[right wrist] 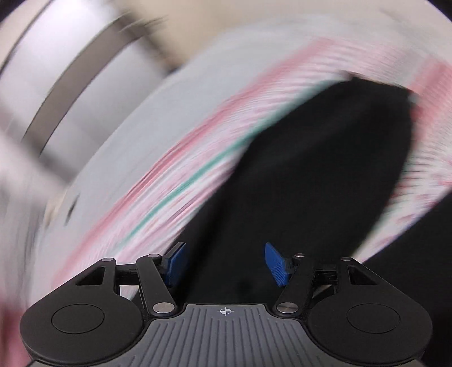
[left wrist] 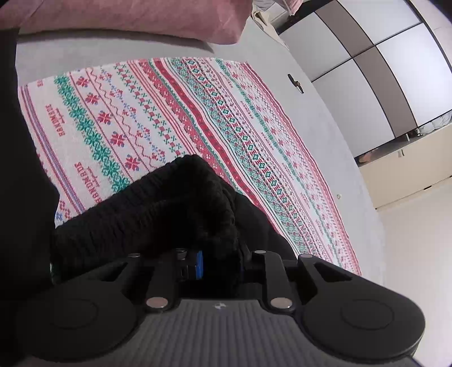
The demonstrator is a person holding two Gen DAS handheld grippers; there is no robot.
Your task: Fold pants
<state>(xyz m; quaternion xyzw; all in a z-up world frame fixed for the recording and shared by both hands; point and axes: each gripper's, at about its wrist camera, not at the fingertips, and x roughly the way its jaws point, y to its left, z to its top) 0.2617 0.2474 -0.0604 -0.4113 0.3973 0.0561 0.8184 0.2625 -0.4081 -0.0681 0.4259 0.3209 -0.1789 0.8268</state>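
Observation:
The black pants (left wrist: 169, 203) lie on a patterned red, green and white blanket (left wrist: 197, 113). Their ribbed knit edge is bunched up in front of my left gripper (left wrist: 214, 262), which is shut on it. Only one blue pad (left wrist: 199, 265) shows beside the cloth. The right wrist view is badly blurred. There my right gripper (right wrist: 226, 262) is open, its blue pads (right wrist: 176, 262) standing well apart with nothing pinched between them. A flat stretch of the black pants (right wrist: 325, 169) lies on the blanket (right wrist: 197, 158) beyond the jaws.
The blanket covers a grey bed (left wrist: 325, 113) with a pink pillow (left wrist: 141, 19) at its far end. A small dark object (left wrist: 295, 83) lies on the grey sheet. A wardrobe with grey and white panels (left wrist: 381, 70) stands past the bed. A dark shape (left wrist: 17, 169) fills the left edge.

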